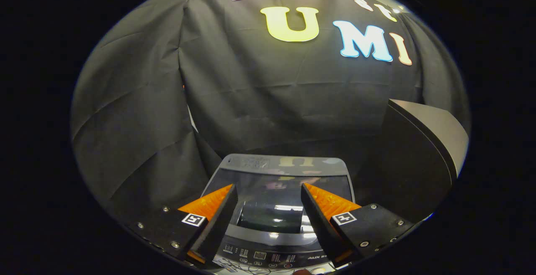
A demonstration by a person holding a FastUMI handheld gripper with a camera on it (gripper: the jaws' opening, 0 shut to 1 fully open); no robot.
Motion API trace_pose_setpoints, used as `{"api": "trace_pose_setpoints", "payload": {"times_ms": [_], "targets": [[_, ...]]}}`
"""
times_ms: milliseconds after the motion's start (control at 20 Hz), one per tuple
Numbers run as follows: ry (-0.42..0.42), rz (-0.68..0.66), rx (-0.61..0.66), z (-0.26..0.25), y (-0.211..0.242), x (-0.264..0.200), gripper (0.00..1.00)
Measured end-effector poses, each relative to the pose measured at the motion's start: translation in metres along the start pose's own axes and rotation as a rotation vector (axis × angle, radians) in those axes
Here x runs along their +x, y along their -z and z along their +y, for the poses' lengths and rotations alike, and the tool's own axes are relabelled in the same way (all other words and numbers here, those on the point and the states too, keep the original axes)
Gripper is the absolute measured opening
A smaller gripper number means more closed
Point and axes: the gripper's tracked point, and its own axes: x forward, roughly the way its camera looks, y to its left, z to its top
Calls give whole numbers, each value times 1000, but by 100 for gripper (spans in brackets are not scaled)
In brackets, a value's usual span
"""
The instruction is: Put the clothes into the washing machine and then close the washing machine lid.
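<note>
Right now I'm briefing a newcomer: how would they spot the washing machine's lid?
Below the black cloth wall stands the washing machine. Its lid is the dark glossy pane lying flat on top, just beyond the open gripper; unlike the button panel nearer the fingers, it mirrors the lights.

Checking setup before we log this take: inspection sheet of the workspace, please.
Surface: top of the washing machine, grey, with a control panel on the near edge.
Job's things: washing machine lid lies flat and looks closed, glossy with reflections; clothes: nothing seen.
Clutter: nothing seen on the lid.
Grippers: gripper open, fingers spread above the lid, holding nothing.
Cables: thin wire-like lines at the near edge below the panel, too small to tell.
Surroundings: black cloth wall behind the machine; a dark angular panel beyond the fingers, beside the machine.
</note>
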Motion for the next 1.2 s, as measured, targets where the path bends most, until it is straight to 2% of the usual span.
{"api": "trace_pose_setpoints", "payload": {"times_ms": [200, 500, 800, 1200], "targets": [[-18, -38, -31, 1, 4, -29, 94], [-32, -172, -26, -17, -33, -89, 94], [7, -299, -86, -98, -54, -168, 94], [112, -362, -31, -222, -41, -269, 94]]}}
